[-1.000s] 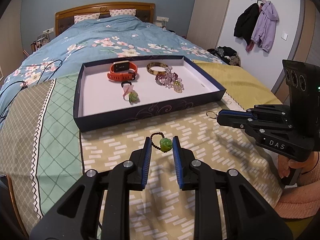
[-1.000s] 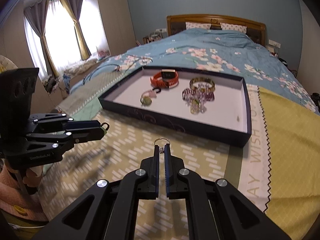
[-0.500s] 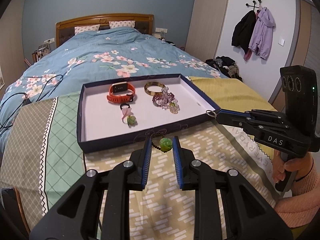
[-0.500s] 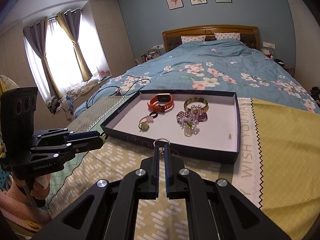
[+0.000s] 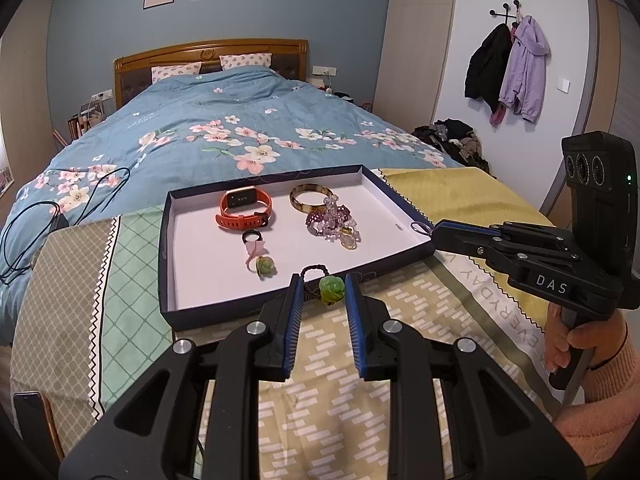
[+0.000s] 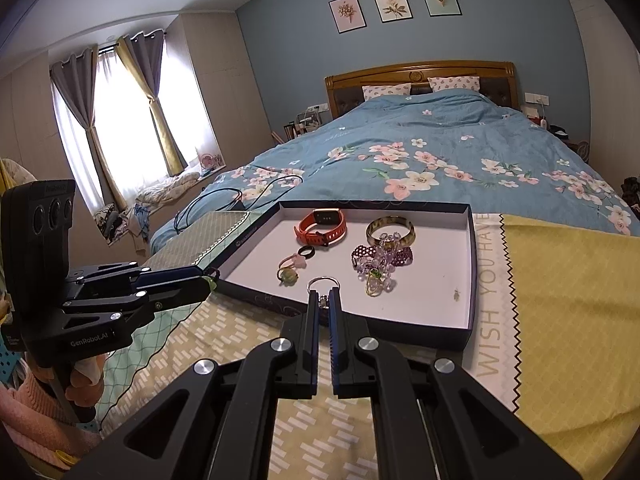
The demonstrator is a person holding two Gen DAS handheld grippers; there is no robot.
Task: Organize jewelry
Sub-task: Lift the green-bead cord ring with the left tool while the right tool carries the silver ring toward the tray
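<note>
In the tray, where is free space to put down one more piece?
The tray floor is bare along its right wall, right of the bead cluster, and along the left wall, left of the orange watch. The middle is crowded: watch, bangle, beads and small charms lie close together.

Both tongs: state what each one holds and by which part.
Left tongs clamp a green bead charm by the bead itself, its dark cord loop free. Right tongs pinch a silver key ring at its small clasp.
</note>
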